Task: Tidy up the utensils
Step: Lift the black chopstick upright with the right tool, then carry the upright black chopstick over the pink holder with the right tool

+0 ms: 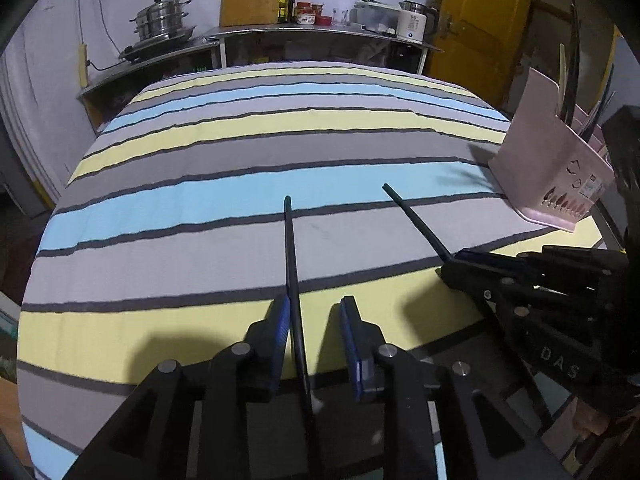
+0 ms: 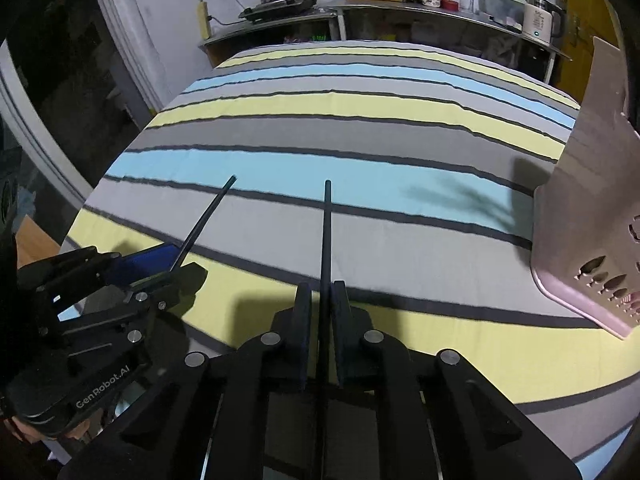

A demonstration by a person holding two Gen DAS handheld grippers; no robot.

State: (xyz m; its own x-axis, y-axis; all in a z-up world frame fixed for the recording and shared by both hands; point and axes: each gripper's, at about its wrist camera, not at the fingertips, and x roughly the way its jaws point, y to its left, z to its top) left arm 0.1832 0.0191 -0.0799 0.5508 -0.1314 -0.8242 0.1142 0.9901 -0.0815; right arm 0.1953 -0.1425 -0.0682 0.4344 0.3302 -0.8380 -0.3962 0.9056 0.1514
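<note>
Striped tabletop (image 1: 240, 152) mostly bare. Pink utensil holder (image 1: 556, 176) at its right edge, already stocked with chopsticks. Left gripper (image 1: 314, 312): jaws part open, black chopstick (image 1: 291, 264) lying against the left pad only, clear gap on the other side, so not clamped. Right gripper (image 2: 321, 300): jaws nearly closed on a second chopstick (image 2: 325, 236), which points forward over the cloth. Risks: left stick slides out or rolls off if the gripper tilts; right stick is thin, could pivot in the pads and miss the holder slot.

"GenRobot.AI" on left claw (image 2: 172, 268); "DAS" on right claw (image 1: 450, 266).
</note>
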